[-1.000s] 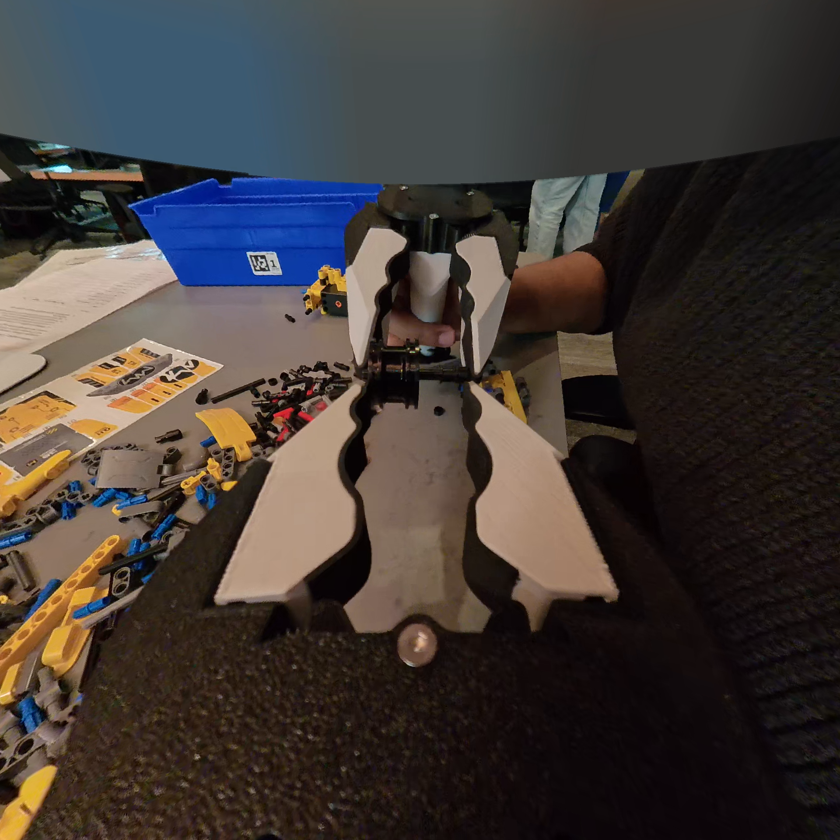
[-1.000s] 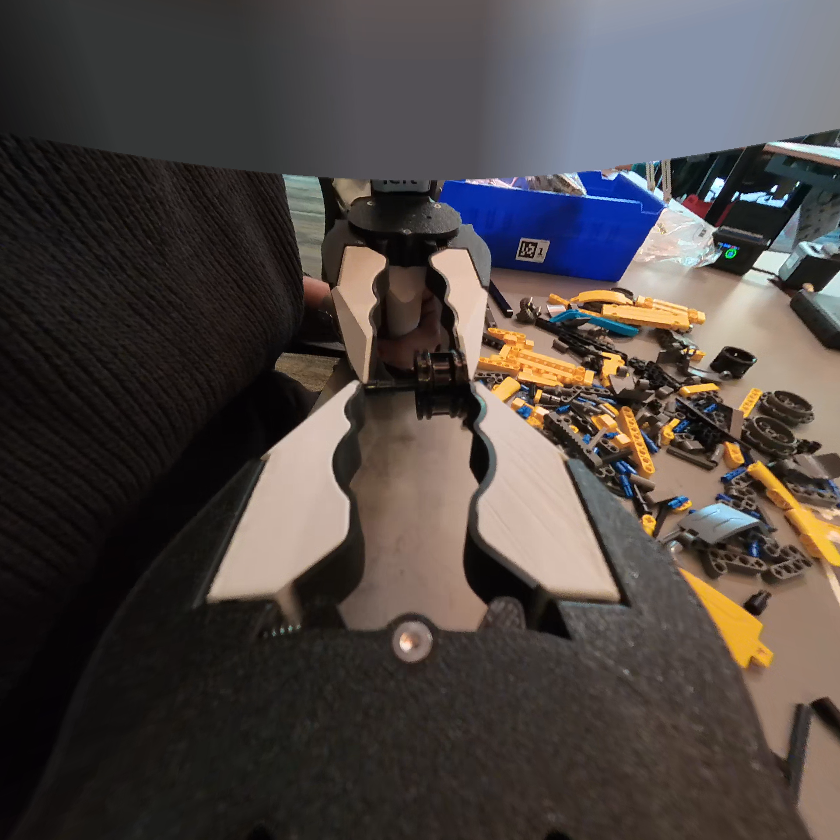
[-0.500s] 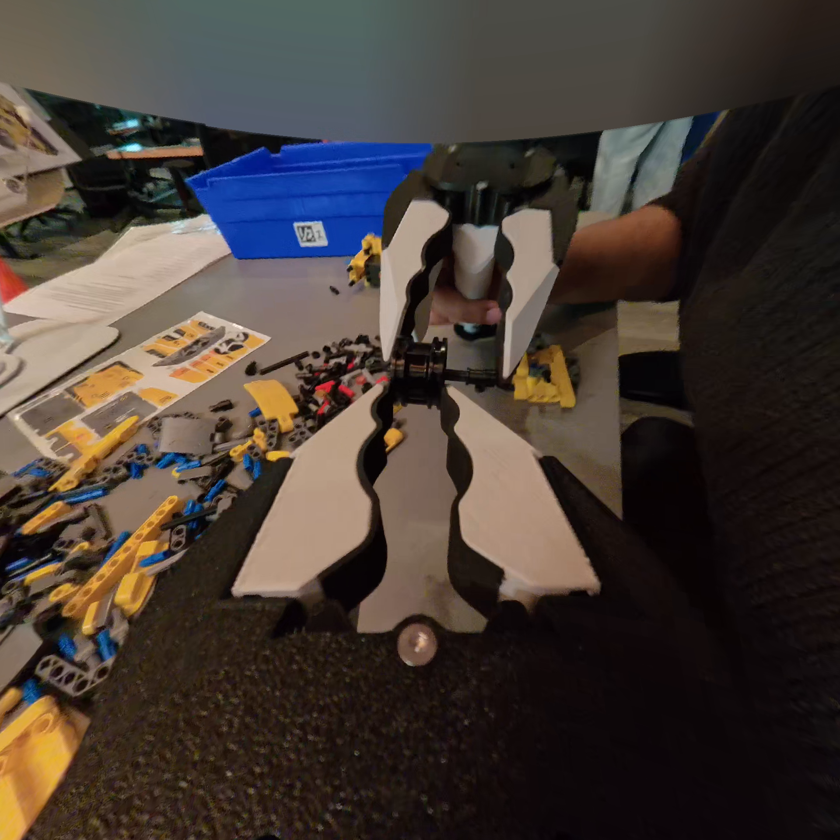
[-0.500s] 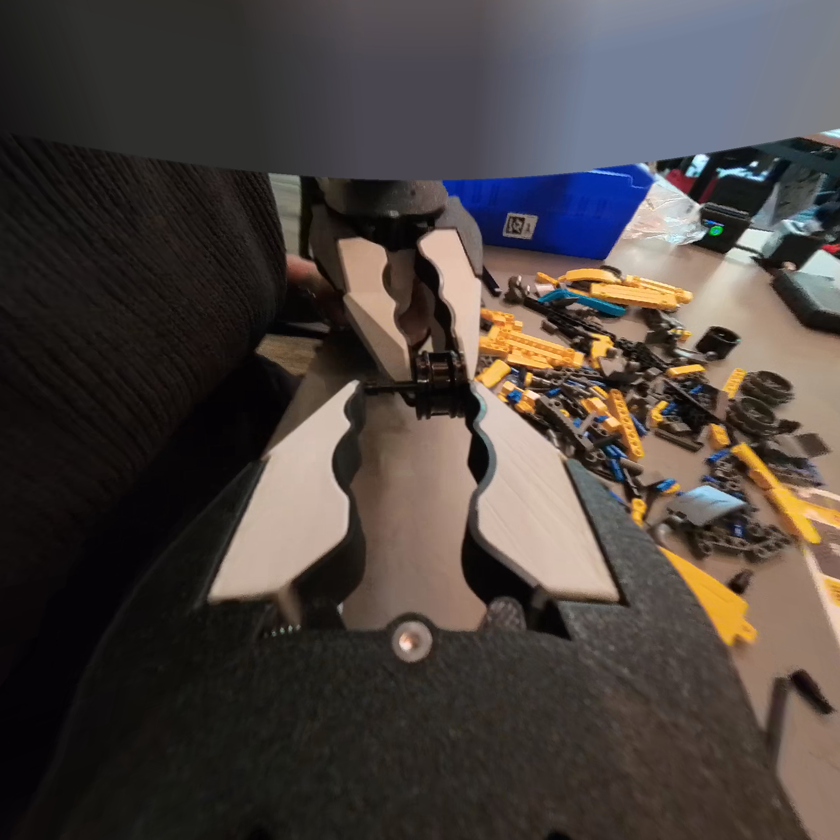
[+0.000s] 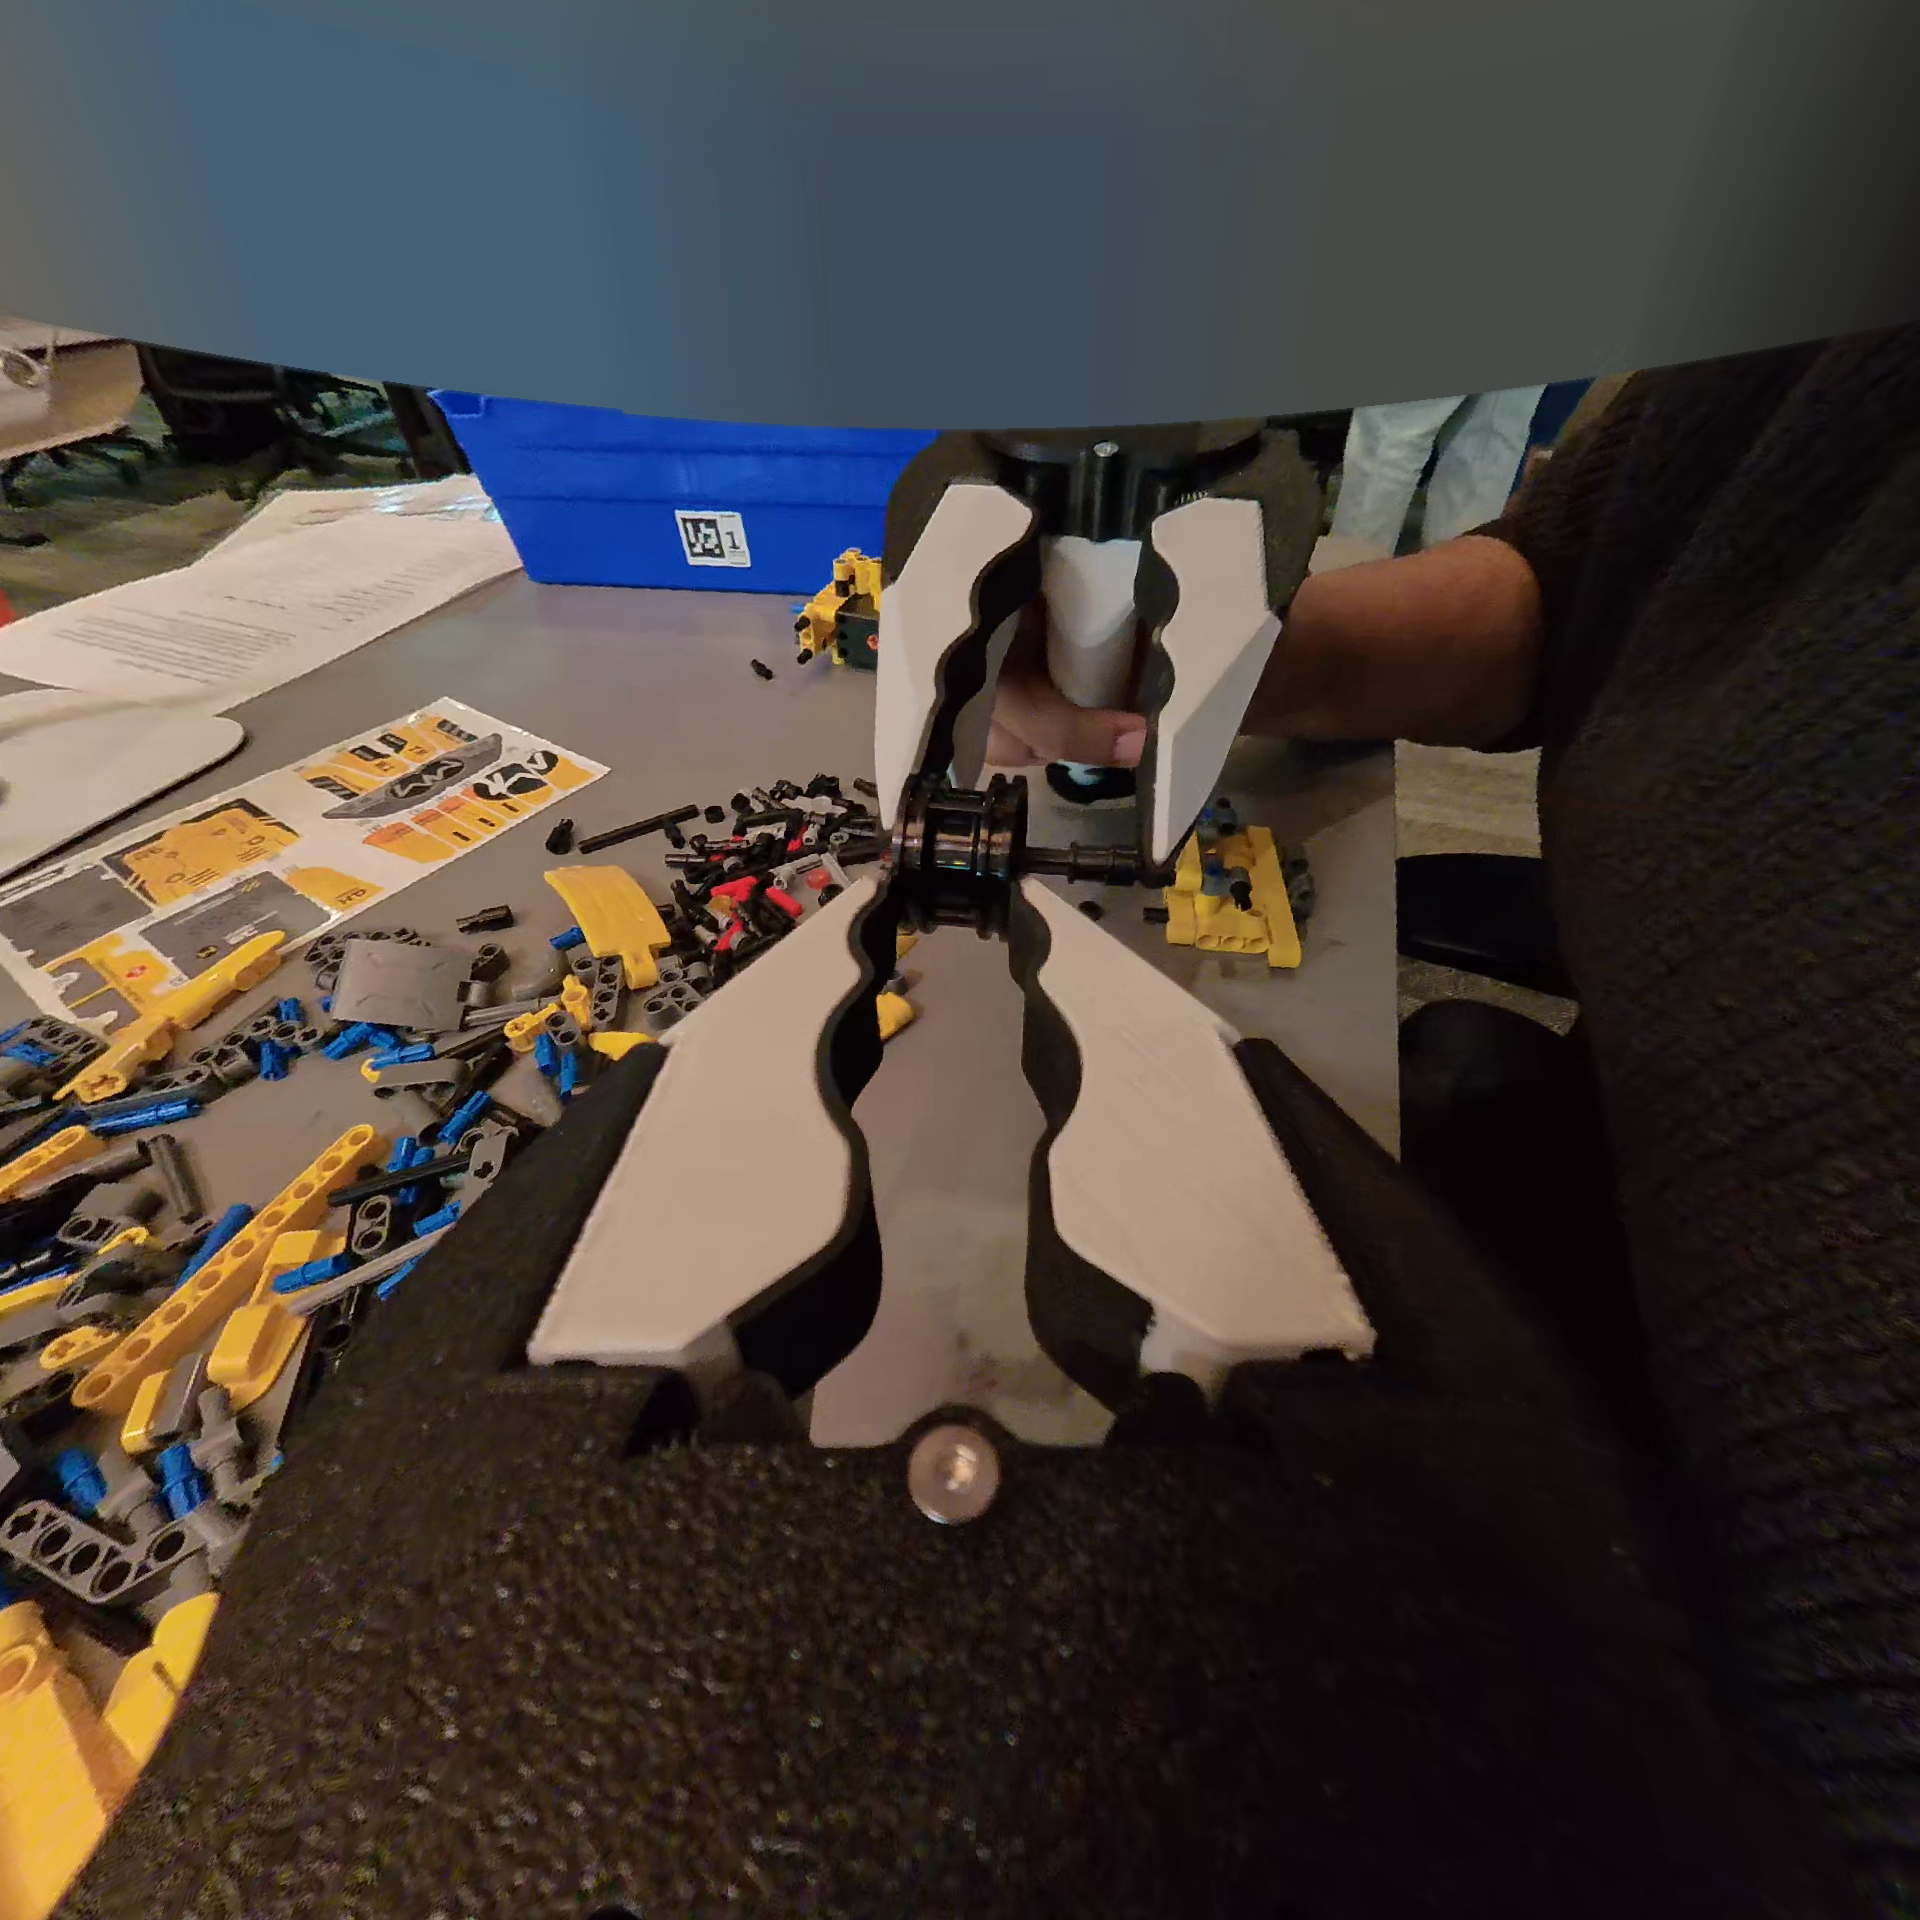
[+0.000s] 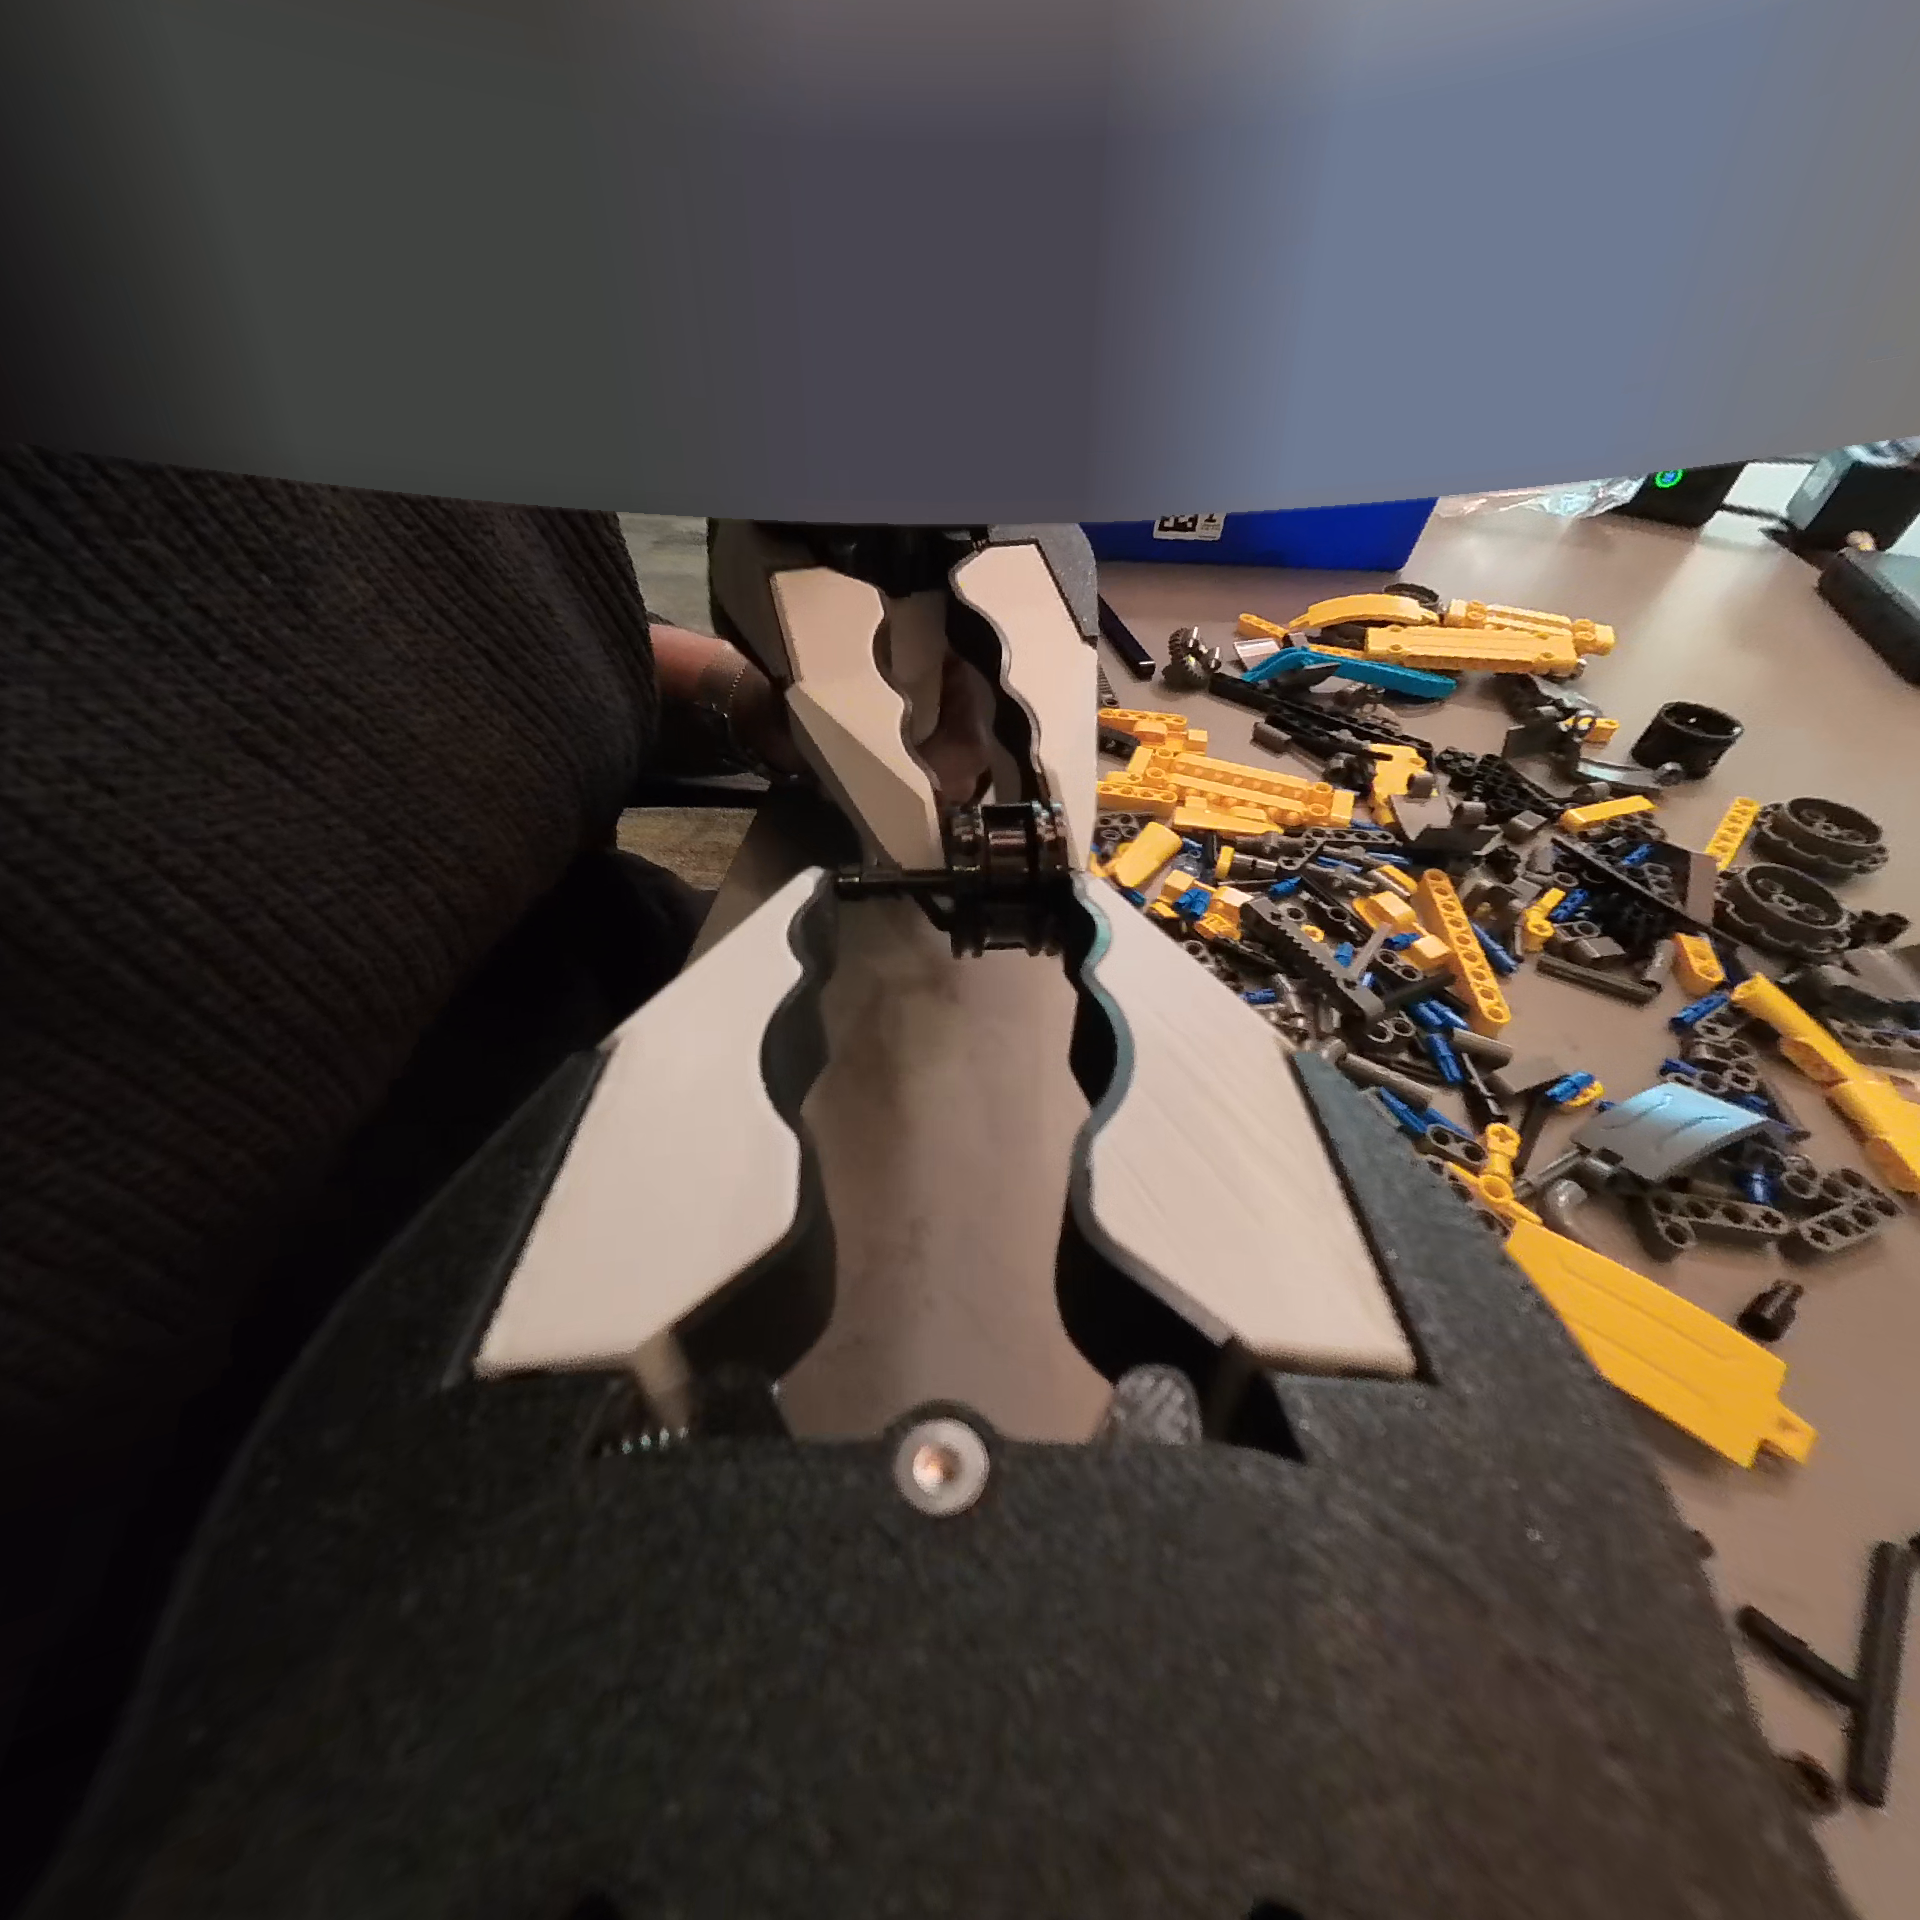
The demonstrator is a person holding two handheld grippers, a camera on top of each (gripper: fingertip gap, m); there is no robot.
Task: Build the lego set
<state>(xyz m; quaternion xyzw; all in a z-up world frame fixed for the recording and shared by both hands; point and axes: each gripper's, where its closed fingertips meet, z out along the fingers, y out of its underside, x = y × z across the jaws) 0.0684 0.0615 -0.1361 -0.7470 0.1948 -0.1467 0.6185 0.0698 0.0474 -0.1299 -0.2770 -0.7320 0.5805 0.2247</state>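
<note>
My left gripper (image 5: 951,899) is shut on a small black wheel hub (image 5: 956,857), held above the grey table (image 5: 623,665). A thin black axle (image 5: 1081,862) sticks out of the hub's right side. My right gripper (image 5: 1023,842) comes in from the opposite side. One of its tips rests against the hub, the other against the axle's end. In the right wrist view, my right gripper (image 6: 951,888) spans the axle (image 6: 899,883) and hub (image 6: 1003,883) end to end. The left gripper (image 6: 997,821) pinches the hub from above, tilted.
Loose yellow, blue and black building pieces (image 5: 208,1195) cover the table, with a sticker sheet (image 5: 260,842), papers (image 5: 260,603) and a blue bin (image 5: 623,488) behind. A small yellow assembly (image 5: 1231,904) sits near the table's edge. Black wheels (image 6: 1818,842) and a yellow panel (image 6: 1652,1340) lie to the right. The tips of both grippers are at nearly the same place. The yellow panel (image 6: 1652,1340) is about equally far from each gripper, around 15 cm. It turns up in the left wrist view (image 5: 600,895) as well.
Both grippers keep their hold on the hub and axle. The pair has shifted and turned over the table, and the left gripper now leans over more in the right wrist view.
</note>
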